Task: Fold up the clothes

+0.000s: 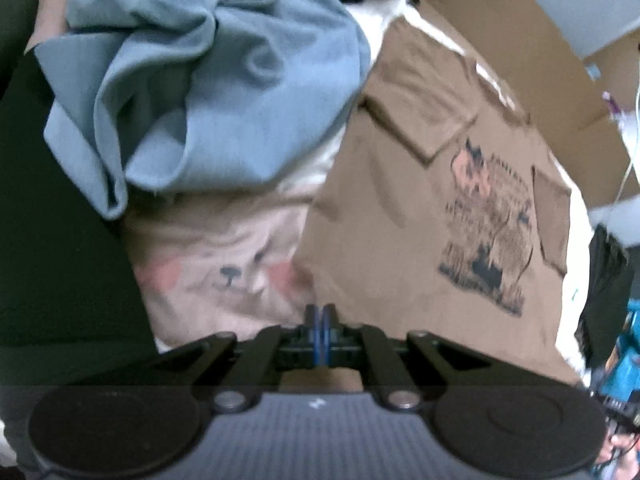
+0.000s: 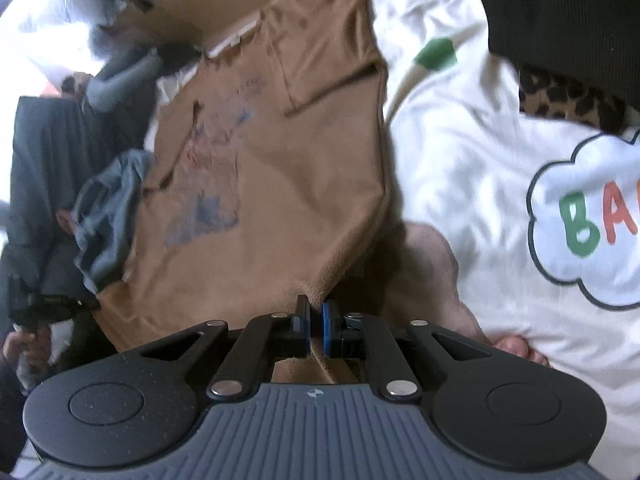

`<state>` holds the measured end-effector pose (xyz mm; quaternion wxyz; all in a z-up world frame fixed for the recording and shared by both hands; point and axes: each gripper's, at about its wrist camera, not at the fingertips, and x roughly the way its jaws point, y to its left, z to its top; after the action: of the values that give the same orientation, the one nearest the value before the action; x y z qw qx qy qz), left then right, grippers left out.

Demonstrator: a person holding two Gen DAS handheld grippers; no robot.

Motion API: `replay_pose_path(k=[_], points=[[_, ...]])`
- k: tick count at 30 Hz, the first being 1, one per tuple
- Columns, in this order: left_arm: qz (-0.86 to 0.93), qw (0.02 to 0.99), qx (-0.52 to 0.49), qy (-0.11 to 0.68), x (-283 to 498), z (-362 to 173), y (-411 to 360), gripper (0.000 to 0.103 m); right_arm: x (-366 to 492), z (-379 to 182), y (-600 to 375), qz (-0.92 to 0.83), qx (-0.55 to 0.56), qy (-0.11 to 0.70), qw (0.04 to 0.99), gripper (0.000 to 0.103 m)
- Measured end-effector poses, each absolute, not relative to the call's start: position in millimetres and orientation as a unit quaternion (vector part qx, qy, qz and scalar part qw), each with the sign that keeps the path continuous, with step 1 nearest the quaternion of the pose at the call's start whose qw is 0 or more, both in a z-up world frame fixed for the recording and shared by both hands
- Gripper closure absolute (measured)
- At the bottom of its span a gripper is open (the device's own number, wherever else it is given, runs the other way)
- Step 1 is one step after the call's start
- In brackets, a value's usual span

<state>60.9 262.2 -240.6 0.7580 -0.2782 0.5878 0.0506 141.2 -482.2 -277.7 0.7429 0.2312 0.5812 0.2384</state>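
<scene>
Both grippers clamped on the brown T-shirt (image 1: 420, 216) hem: left gripper (image 1: 320, 316) pinching one corner, right gripper (image 2: 316, 316) the other, shirt spread ahead of the fingers. Best lifted evenly, hem taut, carried toward the collar. No containers seen; blue garment (image 1: 208, 92) heaped beyond the left fingertips.

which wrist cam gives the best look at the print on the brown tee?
Left wrist: the print on the brown tee faces the camera, dark and contrasty. Right wrist shows the same print faded and smeared, partly broken by folds.
</scene>
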Motion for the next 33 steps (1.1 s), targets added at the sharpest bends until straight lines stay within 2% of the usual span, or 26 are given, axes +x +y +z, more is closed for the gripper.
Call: replay_pose_path(k=[19,33], points=[[0.097,0.784,-0.305,0.532,148,-275,277,0.101,230,-279,-431,0.196,0.258,0.529,0.785,0.100],[0.119,0.777,-0.304,0.538,193,-334,279,0.100,275,-326,-416,0.144,0.270,0.524,0.795,0.099]])
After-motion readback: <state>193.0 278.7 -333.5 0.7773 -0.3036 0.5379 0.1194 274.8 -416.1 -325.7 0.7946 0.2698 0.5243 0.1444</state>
